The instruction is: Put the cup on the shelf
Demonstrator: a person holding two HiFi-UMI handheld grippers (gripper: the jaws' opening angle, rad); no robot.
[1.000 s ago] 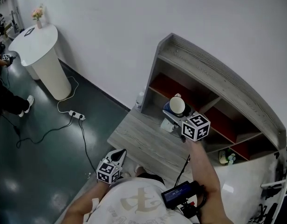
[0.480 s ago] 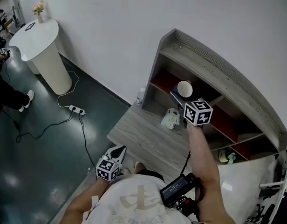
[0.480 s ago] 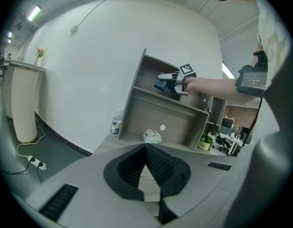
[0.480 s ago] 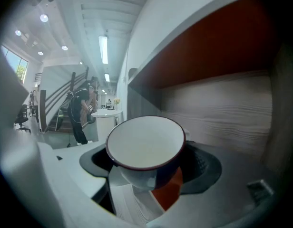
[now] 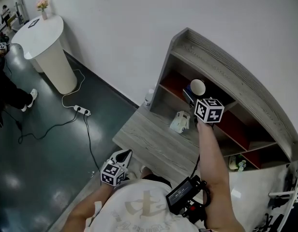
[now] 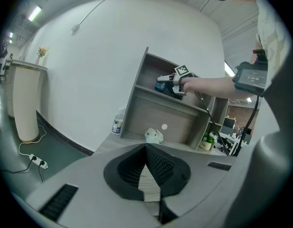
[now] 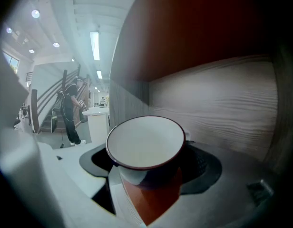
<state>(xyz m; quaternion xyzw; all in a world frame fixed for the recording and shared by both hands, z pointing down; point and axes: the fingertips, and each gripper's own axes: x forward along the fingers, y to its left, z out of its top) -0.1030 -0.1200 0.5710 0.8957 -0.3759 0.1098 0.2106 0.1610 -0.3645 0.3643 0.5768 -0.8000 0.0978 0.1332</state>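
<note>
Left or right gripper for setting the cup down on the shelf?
Right. The right gripper holds the cup inside the upper compartment of the shelf; the left gripper hangs shut and empty, far below.

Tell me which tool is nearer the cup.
Right. The right tool is shut on the cup, holding it inside the shelf's upper compartment. The left tool hangs low, short of the desk's near edge, far from the cup.

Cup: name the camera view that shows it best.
Right gripper view: the cup fills the frame, white inside and dark rim clear. The head view shows it small; the left gripper view, only a distant dark speck.
</note>
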